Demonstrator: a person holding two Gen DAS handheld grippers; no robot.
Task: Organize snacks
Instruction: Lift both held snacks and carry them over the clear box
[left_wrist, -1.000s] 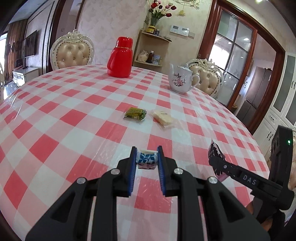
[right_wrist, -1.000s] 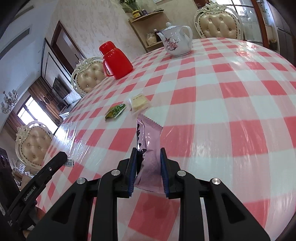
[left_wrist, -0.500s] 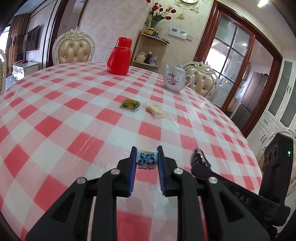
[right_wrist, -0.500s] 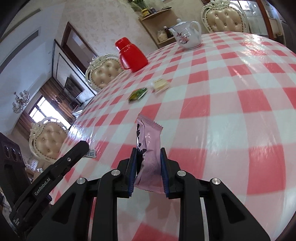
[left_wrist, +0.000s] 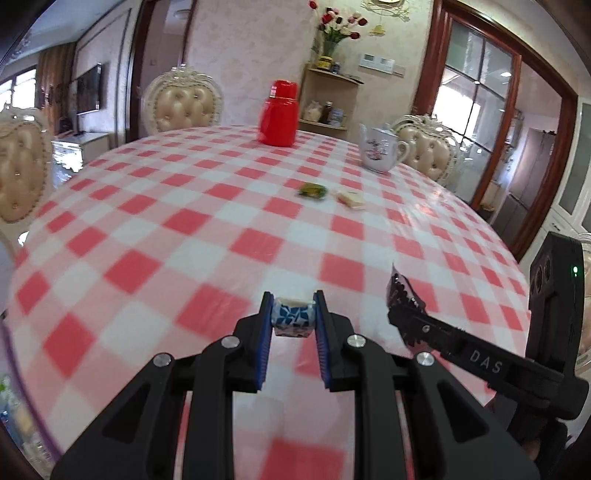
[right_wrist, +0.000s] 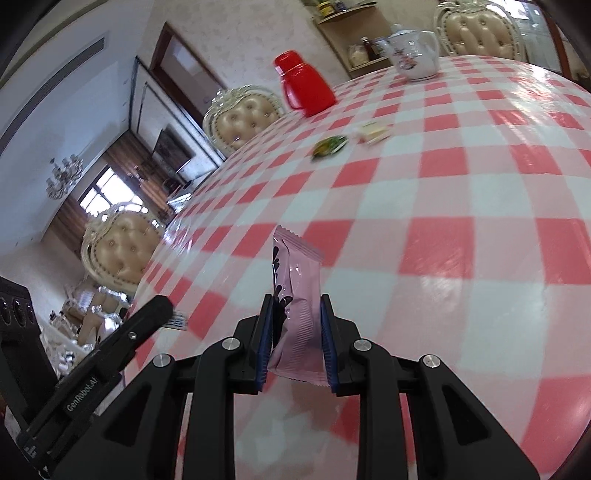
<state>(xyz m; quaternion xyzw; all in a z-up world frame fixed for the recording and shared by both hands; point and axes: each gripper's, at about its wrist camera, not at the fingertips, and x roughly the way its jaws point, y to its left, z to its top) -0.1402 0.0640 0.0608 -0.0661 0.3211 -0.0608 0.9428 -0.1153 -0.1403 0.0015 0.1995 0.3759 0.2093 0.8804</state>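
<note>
Gripping a small blue-and-white sweet (left_wrist: 291, 319), the left tongs (left_wrist: 291, 321) are clamped on it above the near edge of the checked desk (left_wrist: 184, 221). The right tongs (right_wrist: 295, 328) are clamped on a pink wrapper (right_wrist: 295, 291), its long axis running along the fingers. Straight ahead of both, toward the red flask (left_wrist: 279, 112), lie a green packet (left_wrist: 313, 191) and, just right of it, a pale biscuit (left_wrist: 351, 199); neither hand looks clearly nearer.
</note>
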